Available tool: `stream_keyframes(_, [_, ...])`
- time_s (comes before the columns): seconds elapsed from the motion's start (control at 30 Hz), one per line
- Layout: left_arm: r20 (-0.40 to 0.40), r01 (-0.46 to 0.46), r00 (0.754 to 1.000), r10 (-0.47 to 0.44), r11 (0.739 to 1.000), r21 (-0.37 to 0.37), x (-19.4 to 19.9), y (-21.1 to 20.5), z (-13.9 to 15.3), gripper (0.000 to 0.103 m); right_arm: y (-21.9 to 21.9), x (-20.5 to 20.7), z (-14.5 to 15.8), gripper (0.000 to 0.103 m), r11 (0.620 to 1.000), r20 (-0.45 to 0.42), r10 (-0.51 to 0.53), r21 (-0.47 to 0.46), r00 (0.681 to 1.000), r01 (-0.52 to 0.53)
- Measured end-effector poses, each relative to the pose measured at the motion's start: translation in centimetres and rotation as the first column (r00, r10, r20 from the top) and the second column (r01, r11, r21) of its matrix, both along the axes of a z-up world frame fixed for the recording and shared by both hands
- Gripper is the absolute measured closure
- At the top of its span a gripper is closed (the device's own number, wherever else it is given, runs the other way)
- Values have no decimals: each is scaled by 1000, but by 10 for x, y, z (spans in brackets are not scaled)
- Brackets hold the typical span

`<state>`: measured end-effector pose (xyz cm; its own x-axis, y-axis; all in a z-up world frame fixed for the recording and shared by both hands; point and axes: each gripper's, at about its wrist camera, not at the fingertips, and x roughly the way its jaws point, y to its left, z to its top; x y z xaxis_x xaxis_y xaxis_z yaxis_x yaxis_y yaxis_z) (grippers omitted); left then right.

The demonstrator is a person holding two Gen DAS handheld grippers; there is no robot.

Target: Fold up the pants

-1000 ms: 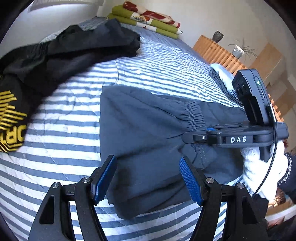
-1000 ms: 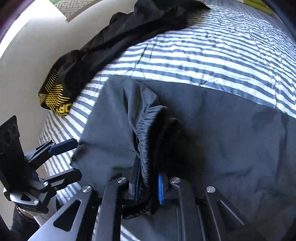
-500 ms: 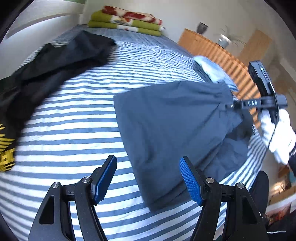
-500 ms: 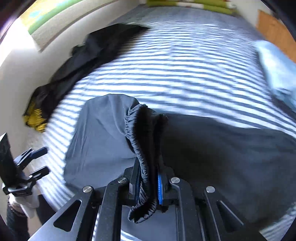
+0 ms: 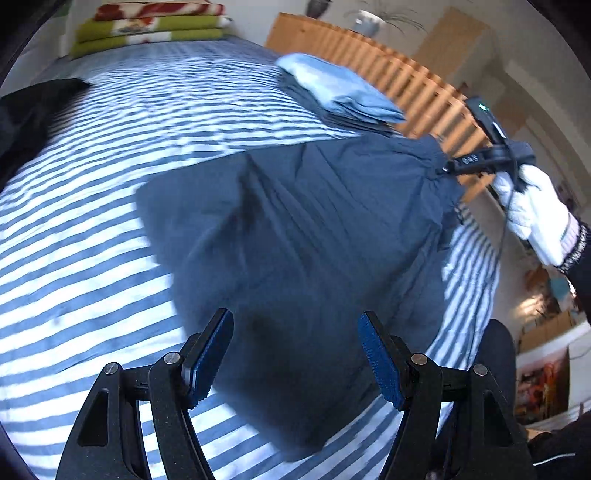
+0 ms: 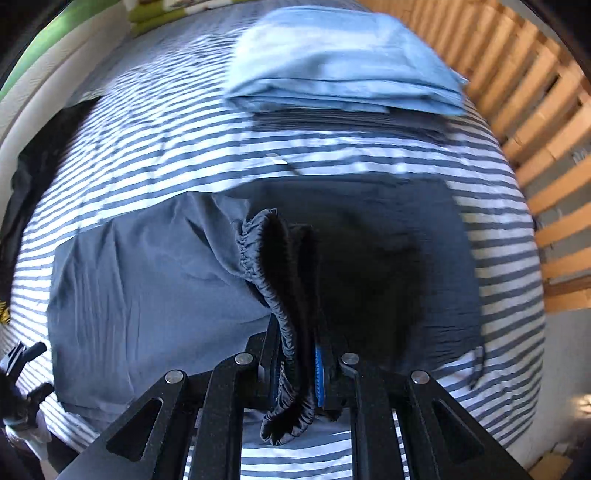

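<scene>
Dark grey pants [image 5: 306,229] lie spread on the striped bed, pulled taut toward the right. My right gripper [image 6: 297,373] is shut on their gathered elastic waistband [image 6: 273,266], which bunches up between the blue pads and hangs out below them. In the left wrist view that gripper [image 5: 448,170] shows at the right, held by a white-gloved hand [image 5: 532,214], lifting the waist end off the bed. My left gripper [image 5: 295,354] hovers open above the near edge of the pants, nothing between its blue pads.
A folded light-blue cloth [image 6: 340,62] lies on the striped cover [image 5: 92,229] beyond the pants. A wooden slatted rail [image 6: 546,122] runs along the right. Black clothing [image 5: 33,110] lies at the left; folded green and red blankets [image 5: 147,26] sit at the far end.
The right gripper has carried the waistband far to the right, unfolding and stretching the pants across the bed. The left gripper has swung rightward too, so the black clothing slid to the left edge.
</scene>
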<state>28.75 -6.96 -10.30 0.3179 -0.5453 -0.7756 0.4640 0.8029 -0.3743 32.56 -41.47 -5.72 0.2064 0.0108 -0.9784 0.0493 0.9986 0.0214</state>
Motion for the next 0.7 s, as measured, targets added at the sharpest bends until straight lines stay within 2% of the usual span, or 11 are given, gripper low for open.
stream_keyframes(0.13, [4,85,996,-85,996,19,-5,-43,1,30,-17,6,-3,90,1000,-32,7,0,999,-7])
stream_keyframes(0.27, [-8,144,990,-144,989,35,-9,-76,-5,30,-25,9,-7,90,998,-46,22,-50,999,-24])
stream_keyframes(0.43, [-46,159,987,-157,986,49,-5,-90,-20,30,-37,9,-13,90,998,-60,11,-55,998,-14])
stream_keyframes(0.5, [-69,152,986,-149,988,41,-3,-90,-26,30,-45,12,-18,90,995,-65,-20,-102,998,14])
stream_keyframes(0.57, [-75,157,985,-154,987,40,-2,-90,-29,30,-53,17,-22,90,996,-68,-37,-89,997,30])
stream_keyframes(0.67, [-76,166,984,-161,985,55,-3,-94,-33,30,-56,22,-26,81,997,-46,-23,-77,999,19])
stream_keyframes(0.7, [-77,167,984,-163,984,55,-3,-94,-33,30,-57,24,-26,73,996,-50,-21,-86,999,16])
